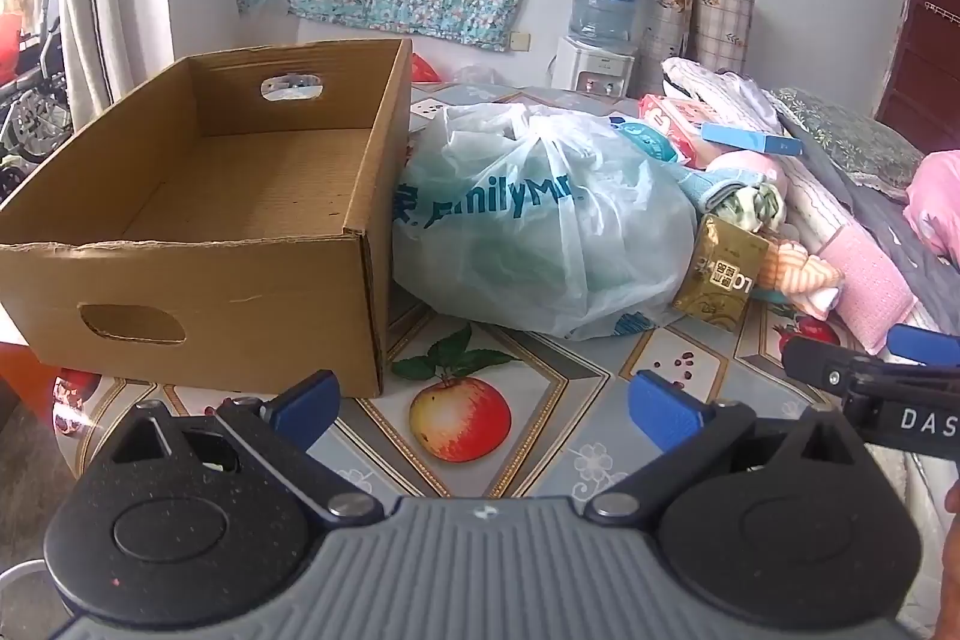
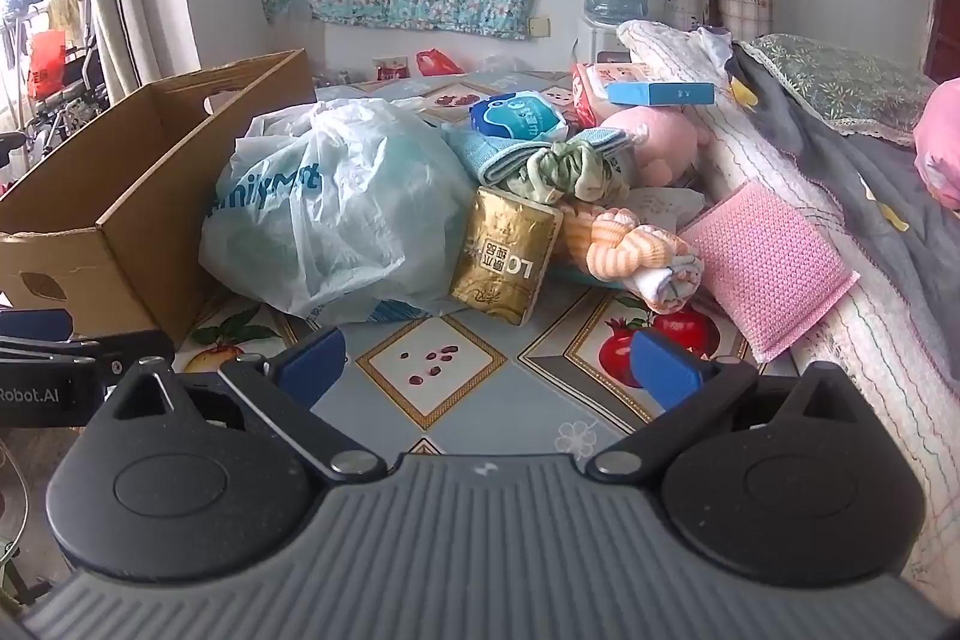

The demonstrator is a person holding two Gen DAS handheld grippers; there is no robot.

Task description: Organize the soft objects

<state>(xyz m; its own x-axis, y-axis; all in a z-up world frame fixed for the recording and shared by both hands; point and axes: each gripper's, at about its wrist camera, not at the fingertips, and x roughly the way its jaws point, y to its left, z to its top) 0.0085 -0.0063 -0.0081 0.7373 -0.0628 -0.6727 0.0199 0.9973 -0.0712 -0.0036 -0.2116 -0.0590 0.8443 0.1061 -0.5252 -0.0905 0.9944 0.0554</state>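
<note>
At your far left stands the open brown cardboard box [image 1: 198, 220] with oval hand-holes, nothing inside it, on the desk with the fruit-patterned cloth [image 1: 540, 388]. Touching its right side is the bulging translucent white plastic bag [image 1: 540, 226] with teal lettering, knotted at the top. Next comes the soft pile: a folded light-blue towel [image 2: 516, 151], a crumpled green-and-white cloth [image 2: 570, 175] on it, a pink plush toy [image 2: 654, 136] behind, and an orange-and-white striped knitted bundle [image 2: 630, 244] in front. A shiny gold foil packet [image 2: 504, 262] leans against the bag and the pile. Further right a pink knitted square cloth [image 2: 768, 262] lies at the edge of the quilted bedding [image 2: 780, 148].

Your left hand-held gripper [image 1: 480, 403] hovers over the apple print, jaws spread wide, nothing between them. Your right hand-held gripper [image 2: 489, 364] hangs ahead of the gold packet, equally wide and empty.
</note>
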